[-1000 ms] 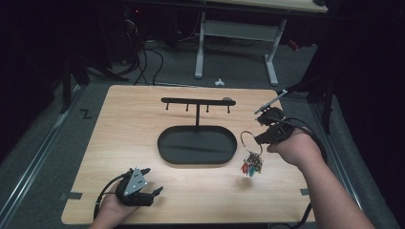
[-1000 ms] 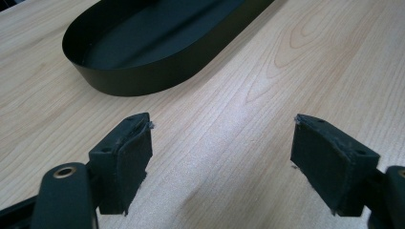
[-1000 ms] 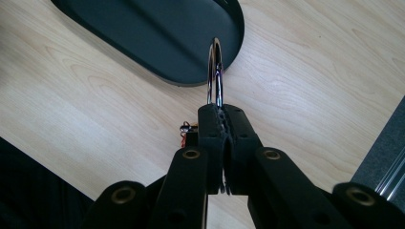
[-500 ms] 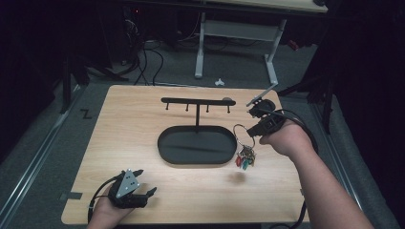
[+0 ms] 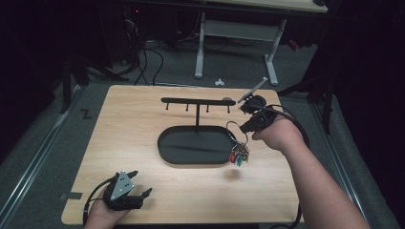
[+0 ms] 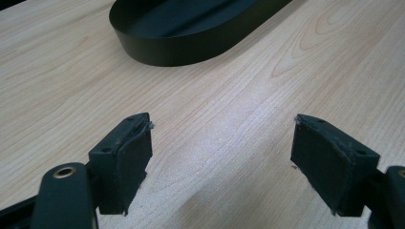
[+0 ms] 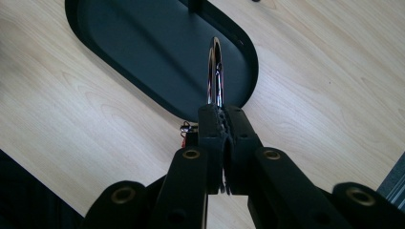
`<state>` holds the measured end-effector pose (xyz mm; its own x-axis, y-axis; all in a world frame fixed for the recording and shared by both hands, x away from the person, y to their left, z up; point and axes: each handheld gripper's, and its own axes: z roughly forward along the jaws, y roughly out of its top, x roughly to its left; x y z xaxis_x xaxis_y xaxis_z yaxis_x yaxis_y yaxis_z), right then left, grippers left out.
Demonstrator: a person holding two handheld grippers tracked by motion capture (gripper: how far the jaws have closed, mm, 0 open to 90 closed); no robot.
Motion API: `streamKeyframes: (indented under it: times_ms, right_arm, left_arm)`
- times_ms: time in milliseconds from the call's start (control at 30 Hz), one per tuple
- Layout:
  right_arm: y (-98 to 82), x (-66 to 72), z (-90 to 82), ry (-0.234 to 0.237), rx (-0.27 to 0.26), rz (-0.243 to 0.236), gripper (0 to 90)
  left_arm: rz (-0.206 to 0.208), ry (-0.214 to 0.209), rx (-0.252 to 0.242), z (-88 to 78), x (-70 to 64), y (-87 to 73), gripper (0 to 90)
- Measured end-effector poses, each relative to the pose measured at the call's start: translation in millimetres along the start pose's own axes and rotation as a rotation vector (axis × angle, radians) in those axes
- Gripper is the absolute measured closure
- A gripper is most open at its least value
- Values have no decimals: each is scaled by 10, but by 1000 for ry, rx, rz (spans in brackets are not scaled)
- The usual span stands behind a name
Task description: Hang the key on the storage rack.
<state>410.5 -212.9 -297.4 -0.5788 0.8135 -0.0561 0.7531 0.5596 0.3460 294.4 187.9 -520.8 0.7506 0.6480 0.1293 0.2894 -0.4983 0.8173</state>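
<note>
While the right gripper (image 5: 249,125) pinches the key ring (image 7: 214,71) beside the rack (image 5: 197,101), hang the ring squarely over a hook; left gripper (image 6: 222,162) rests spread.

Black oval tray (image 5: 168,153), pale wood-grain table (image 5: 129,124), red, green, blue keys (image 5: 239,155)

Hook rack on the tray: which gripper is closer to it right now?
Right. The right gripper holds the key ring beside the hook rack's right end; the left gripper sits open near the table's front-left corner.
</note>
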Motion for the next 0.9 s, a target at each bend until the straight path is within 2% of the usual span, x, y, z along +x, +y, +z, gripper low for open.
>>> streamKeyframes:
  times_ms: [567,900]
  right_arm:
    - [186,-32,-38,11,-30,-3,877]
    - [318,-136,78,5,-20,19,877]
  left_arm:
    - [-1,0,2,-5,9,-11,223]
    - [-9,7,-5,-46,22,-24,223]
